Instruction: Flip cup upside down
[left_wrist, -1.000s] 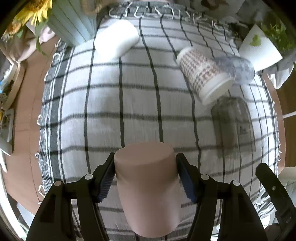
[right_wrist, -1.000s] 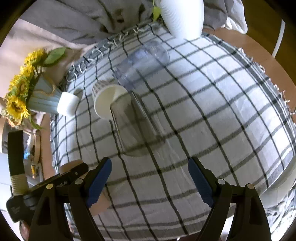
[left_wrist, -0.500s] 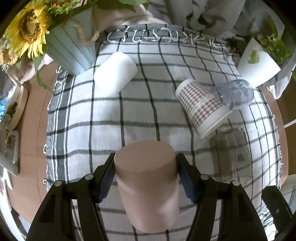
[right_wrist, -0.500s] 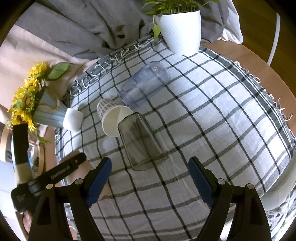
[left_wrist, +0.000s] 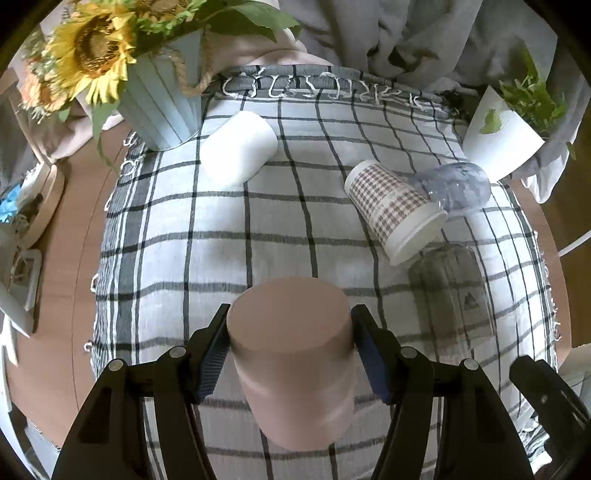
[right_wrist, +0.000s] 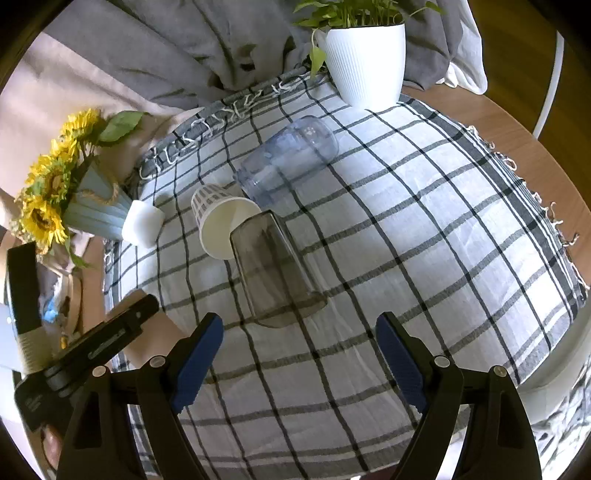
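Left tongs (left_wrist: 290, 349) are pinching the pink cup (left_wrist: 293, 354) right now, one blue pad on each flank at nine and three o'clock, close under its flat closed end. That closed end faces up and away toward twelve; the cup's long axis runs straight back from there toward the handle, so the mouth is down at six, hidden from the left camera. It looks lifted clear of the checked cloth (left_wrist: 221, 236) on the desk, at the near edge, though I can't tell how high.

Right tongs (right_wrist: 299, 363) are spread wide with nothing between them, hovering over the cloth with the smoky glass (right_wrist: 275, 269) lying on its side just ahead at twelve. The paper cup (right_wrist: 221, 225) and the clear tumbler (right_wrist: 288, 162) lie tipped over beyond it, and the white cup (left_wrist: 238, 147) sits by the sunflower vase (left_wrist: 162, 110) up at eleven.

So the left hand owns this one; the right is well apart and not involved. My read: base already on top, so what matters is bringing that axis plumb and the rim flat before letting go. A tilted rim on soft cloth could rock it over.
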